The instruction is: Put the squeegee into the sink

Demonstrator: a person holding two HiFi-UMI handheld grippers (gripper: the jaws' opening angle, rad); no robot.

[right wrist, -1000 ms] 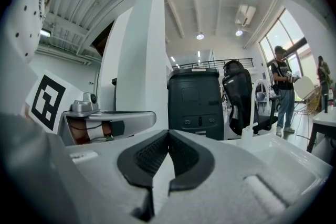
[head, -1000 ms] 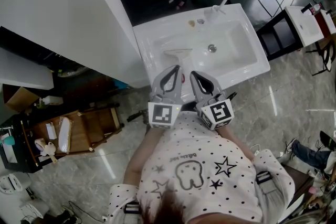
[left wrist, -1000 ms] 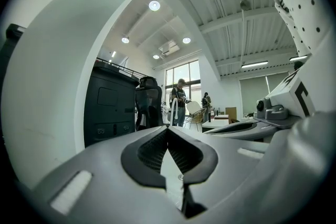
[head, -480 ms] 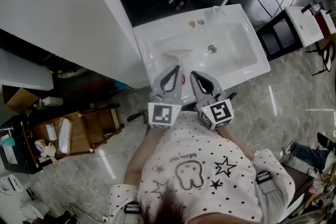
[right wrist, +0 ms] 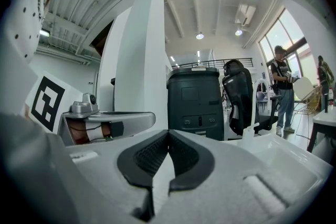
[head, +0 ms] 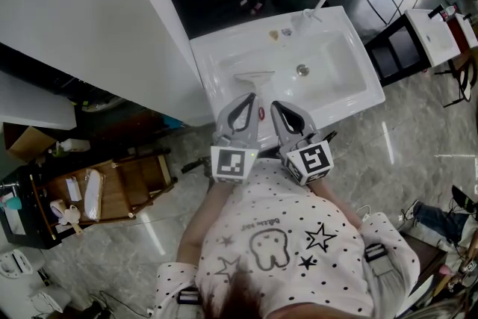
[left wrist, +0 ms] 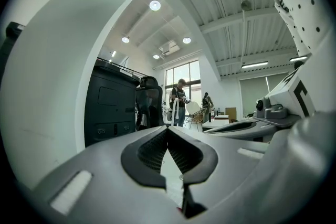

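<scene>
One wooden rack at far left holds several small things, too small to tell. One white sink: one squeegee lies in its basin, left of the drain. Two small bits sit on the back rim. Two tools by the front rim: left tool jaws together, empty; right tool jaws together, empty.
</scene>
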